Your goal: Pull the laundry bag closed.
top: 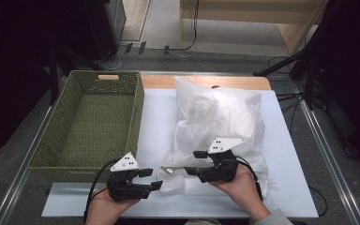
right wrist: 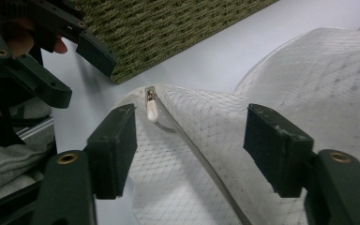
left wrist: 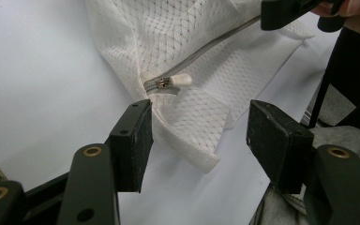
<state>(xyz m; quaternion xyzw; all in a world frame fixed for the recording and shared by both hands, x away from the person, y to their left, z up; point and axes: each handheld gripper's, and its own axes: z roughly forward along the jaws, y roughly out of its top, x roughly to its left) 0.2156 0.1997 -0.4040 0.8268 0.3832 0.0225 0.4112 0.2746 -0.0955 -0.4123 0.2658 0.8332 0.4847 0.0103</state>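
Item: white mesh laundry bag [top: 215, 126], stuffed full, with a grey zipper line [left wrist: 206, 44] running to a metal slider with a white rounded pull tab [left wrist: 171, 82]. It lies on the white table cover [top: 290, 178], right of centre, its zipper corner pointing toward the near left.

Item: olive-green woven rectangular basket [top: 91, 119], open-topped, on the left half of the table, just beside the bag and apart from it.

Item: left gripper [top: 149, 178], black, hand-held, at the near edge close to the basket's near right corner. Jaws spread, nothing pinched; in the left gripper view the bag's corner flap lies between and beyond the pads [left wrist: 133, 143], untouched, with the pull tab just past them.

Item: right gripper [top: 194, 162], black with a grey three-cornered plate, over the bag's near edge, pointing left. Jaws spread wide and gripping nothing; the zipper line passes between them in the right gripper view, the pull tab [right wrist: 152, 110] near the left pad [right wrist: 115, 147].
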